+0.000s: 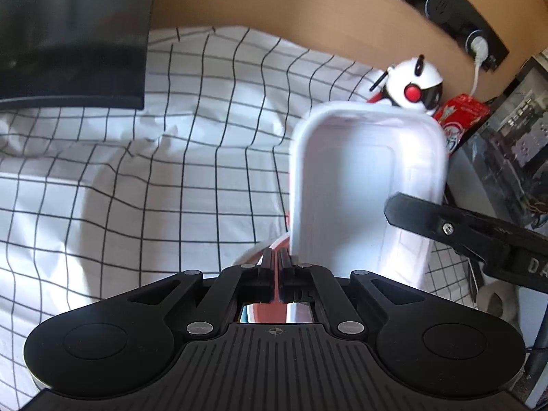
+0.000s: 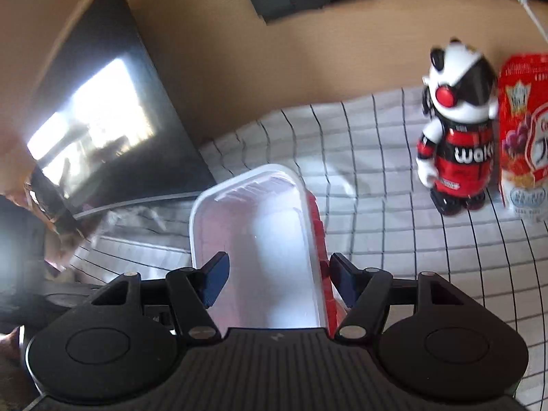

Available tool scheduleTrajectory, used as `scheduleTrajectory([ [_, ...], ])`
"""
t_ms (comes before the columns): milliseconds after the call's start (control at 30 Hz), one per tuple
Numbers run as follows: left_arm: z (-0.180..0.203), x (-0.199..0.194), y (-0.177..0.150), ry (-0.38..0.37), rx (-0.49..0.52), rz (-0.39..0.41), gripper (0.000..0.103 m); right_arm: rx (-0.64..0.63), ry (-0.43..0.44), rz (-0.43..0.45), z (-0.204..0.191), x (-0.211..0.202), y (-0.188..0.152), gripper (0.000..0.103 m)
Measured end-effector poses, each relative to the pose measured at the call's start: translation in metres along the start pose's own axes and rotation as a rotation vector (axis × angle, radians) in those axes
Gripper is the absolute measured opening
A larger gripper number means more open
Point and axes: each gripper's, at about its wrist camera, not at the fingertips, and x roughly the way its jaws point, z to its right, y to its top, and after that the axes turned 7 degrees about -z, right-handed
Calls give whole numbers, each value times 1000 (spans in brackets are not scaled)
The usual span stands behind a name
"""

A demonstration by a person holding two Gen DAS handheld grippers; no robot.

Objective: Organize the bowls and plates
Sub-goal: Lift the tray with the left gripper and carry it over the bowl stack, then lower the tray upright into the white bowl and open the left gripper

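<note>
A white rectangular plastic tray (image 1: pixel 363 185) stands tilted above the checked tablecloth. It also shows in the right wrist view (image 2: pixel 260 239), with a red-sided dish (image 2: pixel 320 257) against its right edge. My left gripper (image 1: pixel 276 260) is shut on the thin rim of a red and white dish (image 1: pixel 274 245), just left of the tray's near end. My right gripper (image 2: pixel 277 274) is open, its fingers either side of the tray's near end. One right finger (image 1: pixel 421 215) shows in the left wrist view, over the tray's right side.
A black monitor (image 1: pixel 72 37) stands at the back left. A red, white and black toy robot (image 2: pixel 455 137) and a red snack packet (image 2: pixel 524 130) stand at the back right. A tan wall with a black socket strip (image 1: pixel 455 10) lies behind.
</note>
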Motion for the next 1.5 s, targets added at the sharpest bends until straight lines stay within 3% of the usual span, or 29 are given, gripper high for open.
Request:
scheduleTrajectory([
  [133,1,3,-15,36,28,8,3,-26,15,-31,3,1,-16,66],
  [233,0,7,-27,80,49,-1,10,-45,-18,-60,6,6,-32,66],
  [333,-3,4,-35,57,37,-19,10,-70,-60,-57,7,3,-40,66],
  [467,-3,-9,-40,49,24,13,10,-53,-88,-42,16,-3,-47,66],
  [633,0,-6,-47,145,36,9,10,6,-131,-90,36,7,-59,66],
  [767,0,11,-57,126,33,-56,11,-15,-151,-139,38,16,-72,65],
  [867,4,15,-63,123,36,-57,12,-51,-189,-163,35,20,-78,59],
  [967,10,14,-66,119,44,-63,10,-32,-219,-174,42,23,-79,59],
  [1133,8,8,-67,109,22,-61,10,-7,-144,-149,40,9,-76,58],
  [1267,6,-4,-59,106,-6,-11,9,-3,-54,-111,30,-4,-68,59],
  [1400,4,-14,-48,139,-26,34,10,-9,-42,-85,21,-8,-62,59],
  [1500,-1,-20,-43,86,-59,54,10,-45,1,-85,18,-14,-61,59],
])
